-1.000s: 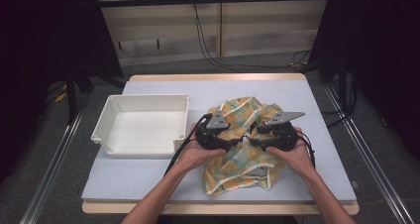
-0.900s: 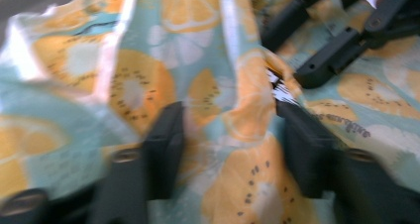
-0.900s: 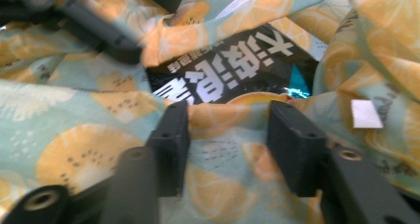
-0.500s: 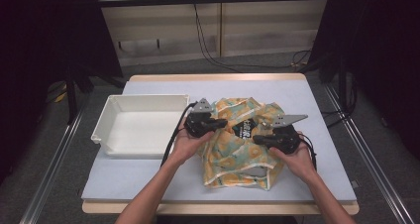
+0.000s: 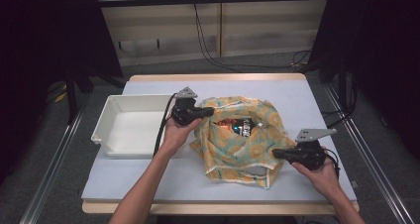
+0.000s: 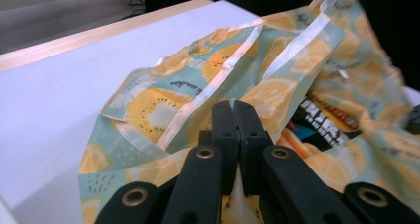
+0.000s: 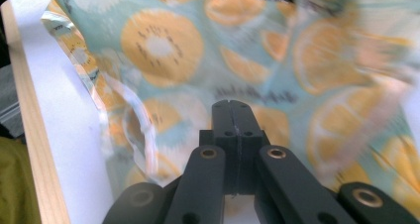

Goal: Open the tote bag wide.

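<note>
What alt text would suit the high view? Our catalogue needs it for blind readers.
A person pulls a fruit-print cloth bag open with two tongs, the left tongs at its far left edge, the right tongs at its near right edge, showing a dark packet inside. A white tray sits left.

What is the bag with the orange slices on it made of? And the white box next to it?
The fruit-print bag looks like thin woven cloth, matte: it folds and sags softly, with pale stitched edging. The white tray looks like hard plastic, smooth and faintly shiny, with straight moulded walls. I cannot be sure of either.
</note>
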{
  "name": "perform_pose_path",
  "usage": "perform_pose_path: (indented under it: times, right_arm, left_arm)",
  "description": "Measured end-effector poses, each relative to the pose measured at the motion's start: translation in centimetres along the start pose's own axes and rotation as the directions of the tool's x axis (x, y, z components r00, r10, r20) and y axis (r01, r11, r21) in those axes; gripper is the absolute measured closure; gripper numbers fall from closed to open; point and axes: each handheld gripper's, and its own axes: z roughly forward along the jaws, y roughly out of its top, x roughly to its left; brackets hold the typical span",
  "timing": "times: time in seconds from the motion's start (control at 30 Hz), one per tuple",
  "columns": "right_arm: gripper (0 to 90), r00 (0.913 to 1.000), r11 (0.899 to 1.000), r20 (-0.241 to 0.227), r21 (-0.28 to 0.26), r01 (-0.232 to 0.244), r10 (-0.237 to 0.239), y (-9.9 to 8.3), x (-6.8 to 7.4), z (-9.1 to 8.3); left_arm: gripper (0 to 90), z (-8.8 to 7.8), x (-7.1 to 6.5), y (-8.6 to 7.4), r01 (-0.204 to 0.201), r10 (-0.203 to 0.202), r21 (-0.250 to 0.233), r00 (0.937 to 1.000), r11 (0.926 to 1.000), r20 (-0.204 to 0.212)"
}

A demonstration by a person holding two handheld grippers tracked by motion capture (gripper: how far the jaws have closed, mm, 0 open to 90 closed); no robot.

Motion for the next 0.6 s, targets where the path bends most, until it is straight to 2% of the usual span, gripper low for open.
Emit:
perform_pose_path:
  times: [0.03,0.07,0.17,0.2,0.23,0.3,0.33,0.37,0.43,0.5,0.53,0.6]
  right_arm:
    - [90.0,0.9999,1.0,0.01,-0.014,-0.009,0.009,-0.3,-0.2,-0.3]
    - [90.0,0.9999,0.999,-0.001,-0.047,-0.013,0.013,-0.3,-0.4,-0.7]
    - [88.3,0.9997,0.997,-0.018,-0.077,-0.018,0.016,0.6,-0.6,-0.5]
    - [79.6,0.9998,0.997,-0.017,-0.078,-0.008,0.007,1.2,-0.6,-0.2]
    - [77.0,0.9998,0.997,-0.018,-0.079,-0.001,0.0,1.8,-0.6,0.2]
    - [74.7,0.9992,0.997,-0.032,-0.076,0.021,-0.024,3.1,-0.4,1.1]
    - [74.7,0.9992,0.997,-0.032,-0.076,0.021,-0.024,3.1,-0.4,1.1]
    - [68.9,0.998,0.997,-0.047,-0.072,0.039,-0.042,4.3,-0.2,2.3]
    - [63.1,0.9963,0.996,-0.053,-0.06,0.064,-0.067,5.2,0.0,3.2]
    - [57.2,0.9923,0.995,-0.08,-0.046,0.091,-0.094,5.9,0.1,4.1]
    - [57.2,0.9899,0.994,-0.096,-0.045,0.1,-0.104,6.2,0.1,4.5]
    - [47.3,0.9871,0.993,-0.107,-0.021,0.118,-0.119,6.6,0.0,5.1]
  left_arm:
    - [88.8,0.0,-0.2,0.0,-0.005,0.005,0.008,1.0,1.0,-0.002]
    - [88.6,0.1,-0.3,0.0,-0.016,0.016,0.015,0.9999,0.9998,0.001]
    - [88.5,0.5,-0.7,0.0,-0.024,0.024,0.023,0.9997,0.9995,0.011]
    - [88.3,0.6,-0.9,0.0,-0.029,0.029,0.025,0.9994,0.9993,0.016]
    - [87.9,0.7,-1.0,0.0,-0.036,0.035,0.033,0.9992,0.9988,0.016]
    - [87.8,0.9,-1.3,0.0,-0.049,0.048,0.042,0.9987,0.998,0.017]
    - [87.7,0.9,-1.3,0.0,-0.049,0.048,0.042,0.9987,0.998,0.017]
    - [87.7,1.0,-1.3,-0.1,-0.049,0.048,0.042,0.9986,0.9979,0.022]
    - [87.7,0.8,-1.4,0.0,-0.057,0.056,0.051,0.9981,0.997,0.024]
    - [87.7,0.7,-1.4,0.1,-0.06,0.059,0.053,0.9979,0.9968,0.027]
    - [87.7,0.7,-1.4,0.1,-0.06,0.059,0.053,0.9979,0.9968,0.027]
    - [87.3,0.3,-1.4,0.5,-0.076,0.075,0.078,0.9969,0.994,0.022]
